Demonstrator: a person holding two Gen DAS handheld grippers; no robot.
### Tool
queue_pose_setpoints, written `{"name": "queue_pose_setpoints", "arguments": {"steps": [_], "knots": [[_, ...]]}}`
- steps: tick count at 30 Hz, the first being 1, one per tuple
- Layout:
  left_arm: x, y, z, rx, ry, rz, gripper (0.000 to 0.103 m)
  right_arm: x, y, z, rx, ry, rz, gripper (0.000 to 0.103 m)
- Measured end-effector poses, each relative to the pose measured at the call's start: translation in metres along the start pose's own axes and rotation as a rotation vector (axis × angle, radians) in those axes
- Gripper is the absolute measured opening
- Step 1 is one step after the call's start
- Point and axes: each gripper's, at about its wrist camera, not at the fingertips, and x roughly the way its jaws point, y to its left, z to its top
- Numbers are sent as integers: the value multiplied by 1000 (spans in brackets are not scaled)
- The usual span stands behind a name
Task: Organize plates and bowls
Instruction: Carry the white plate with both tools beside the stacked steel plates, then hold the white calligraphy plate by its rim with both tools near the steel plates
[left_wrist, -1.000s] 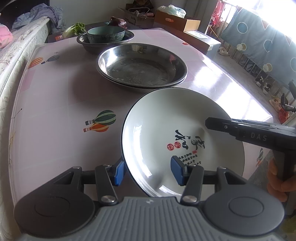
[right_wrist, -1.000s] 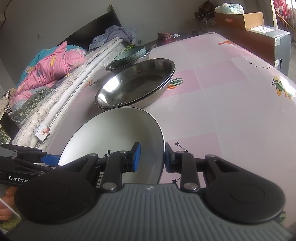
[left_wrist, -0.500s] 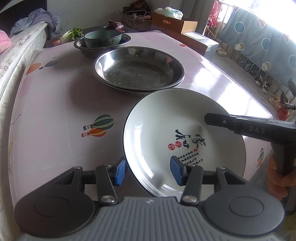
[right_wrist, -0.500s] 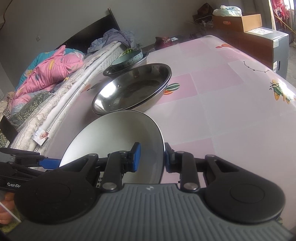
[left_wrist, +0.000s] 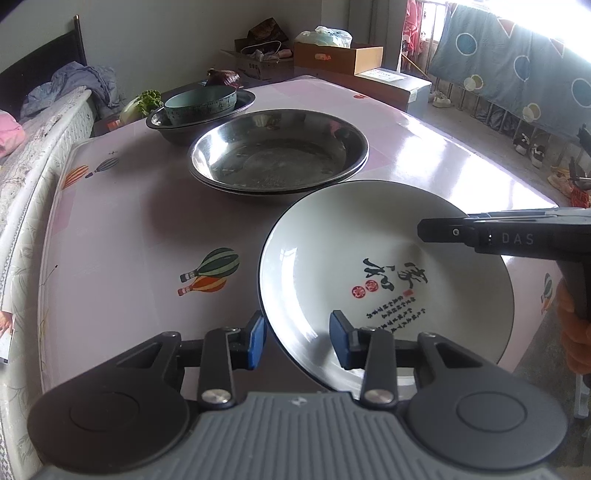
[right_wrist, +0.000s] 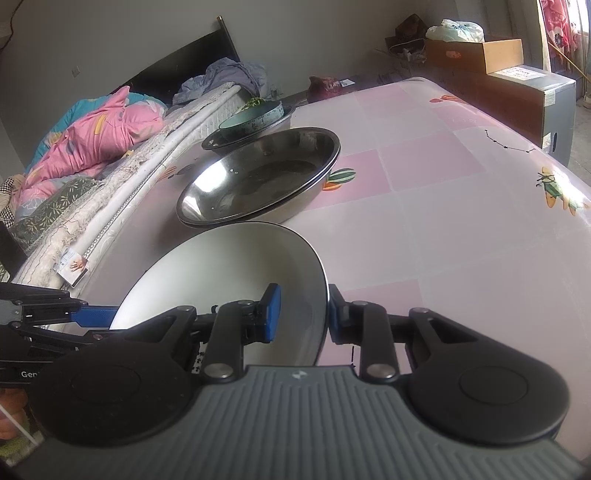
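**Lifting printed plate with both grippers, stack ahead**

Holding the white ceramic plate (left_wrist: 384, 273) two-handed above the pink table (left_wrist: 122, 229). Right gripper (right_wrist: 303, 314) is clamped on the plate's rim, one pad inside the well, one outside. Left gripper (left_wrist: 297, 334) straddles the opposite rim; its jaws have just been closing, rim between them, outer pad at the edge, inner pad not clearly pressing yet, so I read it as not gripped.

Step in hand, as I judge it: carrying the plate toward the stacked steel basins (left_wrist: 279, 155) just ahead of both grippers. Beyond them, a teal bowl (left_wrist: 201, 103) sits in a dark steel basin (left_wrist: 173, 125).

Next move calls for the left side to finish its pinch, then both hands to travel forward together and keep the plate level, clearing the basin rim before lowering.

Orientation: plate faces up, round, so no long axis; it tilts slightly. Its black print (left_wrist: 395, 273) reads sideways from the left gripper.
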Motion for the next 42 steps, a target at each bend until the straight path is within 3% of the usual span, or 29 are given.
{"name": "queue_pose_setpoints", "arguments": {"steps": [17, 31, 42], "knots": [[6, -1, 6, 7, 60, -15, 41, -11, -2, -14, -60, 17, -31, 26], [9, -1, 9, -13, 72, -17, 45, -22, 5, -29, -79, 13, -20, 29], [0, -10, 1, -2, 77, -17, 50, -16, 5, -23, -104, 2, -22, 31]]}}
